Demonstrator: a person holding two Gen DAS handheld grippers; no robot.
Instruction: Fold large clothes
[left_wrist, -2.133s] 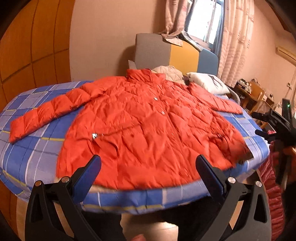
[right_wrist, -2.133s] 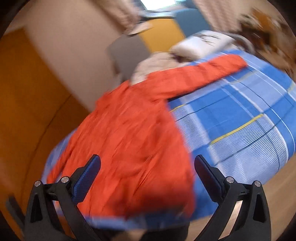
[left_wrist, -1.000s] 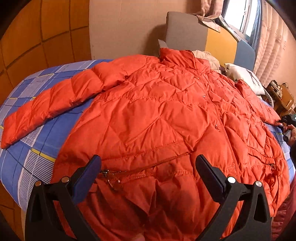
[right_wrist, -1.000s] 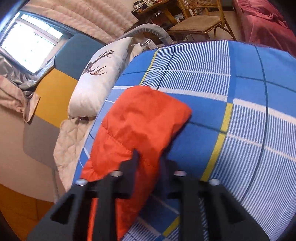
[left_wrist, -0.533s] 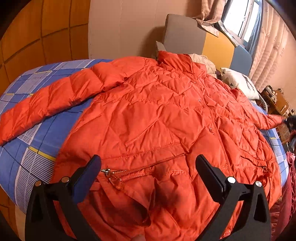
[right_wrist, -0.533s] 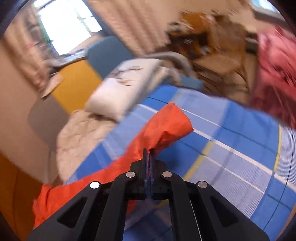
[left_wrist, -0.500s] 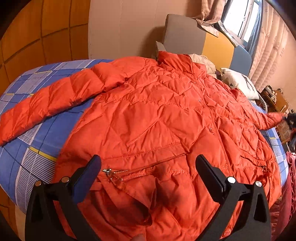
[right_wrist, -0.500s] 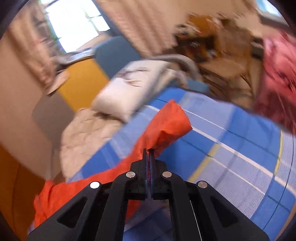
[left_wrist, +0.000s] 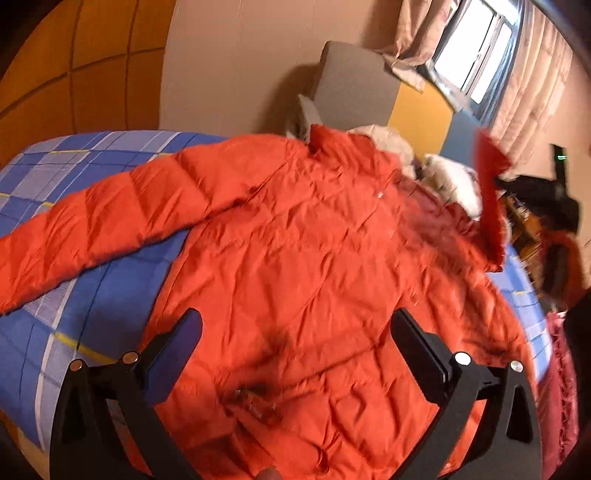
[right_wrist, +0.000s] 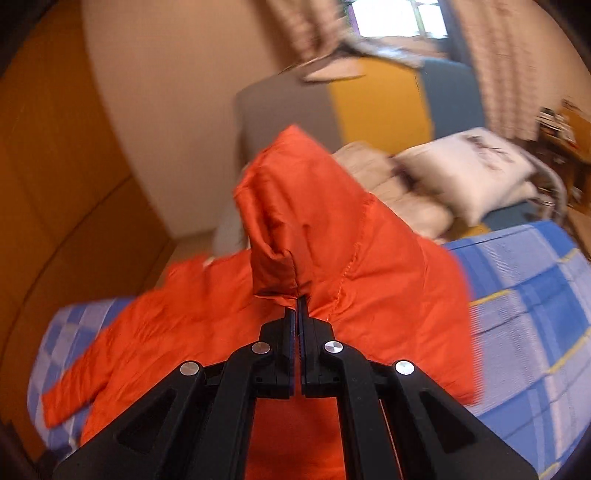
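Left wrist view: orange quilted puffer jacket (left_wrist: 295, 258) lies front-up across the bed (left_wrist: 92, 295), filling the middle of the frame. Shell is slick, stitched in diamond-like panels, snaps down the centre; collar at upper centre. One sleeve runs flat to the left edge over the blue plaid sheet. The other sleeve (left_wrist: 489, 192) stands lifted at upper right — its cuff up in the air, blurred. Left gripper (left_wrist: 295, 328) at the bottom of the frame, fingers (left_wrist: 184, 332) spread wide, holding nothing, above the jacket's lower front.

Right wrist view: right gripper (right_wrist: 298, 314) at lower centre, fingers (right_wrist: 286, 332) clenched on a pinch of sleeve fabric; the puffy cuff end bulges above the tips. White pillow (right_wrist: 472, 166) at upper right; grey, yellow and blue headboard (right_wrist: 369, 103) behind — soft focus.
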